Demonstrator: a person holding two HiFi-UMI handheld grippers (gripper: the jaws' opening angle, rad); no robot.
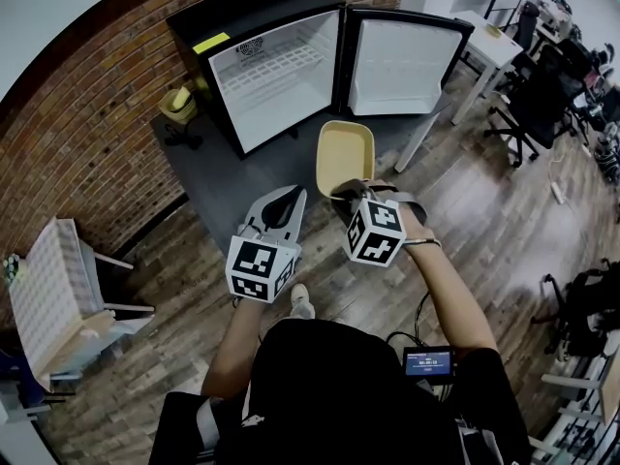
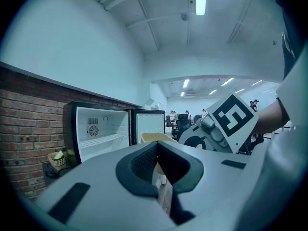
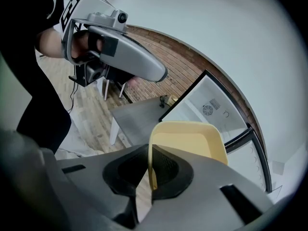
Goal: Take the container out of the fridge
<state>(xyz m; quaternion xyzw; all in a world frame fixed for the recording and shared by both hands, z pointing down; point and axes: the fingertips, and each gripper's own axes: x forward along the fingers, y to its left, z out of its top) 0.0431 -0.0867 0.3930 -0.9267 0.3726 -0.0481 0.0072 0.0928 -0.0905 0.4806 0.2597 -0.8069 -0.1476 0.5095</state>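
While the black mini fridge (image 1: 247, 13) stands on a dark grey tabletop (image 1: 232, 177) with its white-lined door (image 1: 402, 66) swung wide to its right, the pale yellow rectangular plastic container (image 1: 345, 155) is held outside it, in the air in front of the open cavity and above the tabletop. The container's near rim is clamped between the jaws of the right gripper (image 1: 351, 192); in the right gripper view the thin yellow wall is seen running between the two dark pads. The left gripper (image 1: 291, 200) is held just beside the container, on the side away from the fridge door, and its jaws are brought together with nothing between them. Open room is seen between the container's far edge and the fridge's front edge, where the white slatted shelf (image 1: 276, 71) shows. A small pale woven basket (image 1: 179, 103) is set at the fridge's left side, well apart from both grippers. Wooden floor (image 1: 484, 211) is seen past the tabletop's edge, in front of the fridge door.
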